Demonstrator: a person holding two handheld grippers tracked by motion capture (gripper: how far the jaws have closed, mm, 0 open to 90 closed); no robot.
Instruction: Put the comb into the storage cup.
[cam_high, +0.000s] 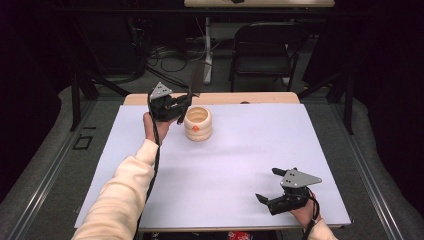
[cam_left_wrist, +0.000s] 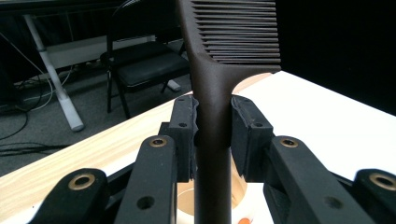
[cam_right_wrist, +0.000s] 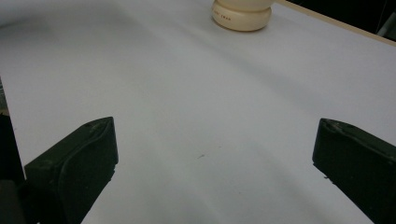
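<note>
1. Just left of the cup (cam_high: 198, 123), your left gripper (cam_high: 186, 104) has its jaws clamped on the comb (cam_left_wrist: 212, 126), teeth up, handle over the cup's mouth, ready to drop in.
2. Well right of the cup, your right gripper (cam_high: 267, 184) idles, jaws wide apart, empty.

I take the cup (cam_high: 198, 124) as my landmark: it stands on the mat (cam_high: 225, 165), toward the far edge and left of the middle. Just left of the cup I see my left gripper (cam_high: 186, 102), and the comb (cam_high: 195, 82) clamped in its jaws rises above the cup's far-left rim. Well apart from the cup, toward the near right corner of the mat, sits my right gripper (cam_high: 267, 186). Behind the cup, beyond the table (cam_high: 260, 98), stands a chair (cam_high: 262, 50).
</note>
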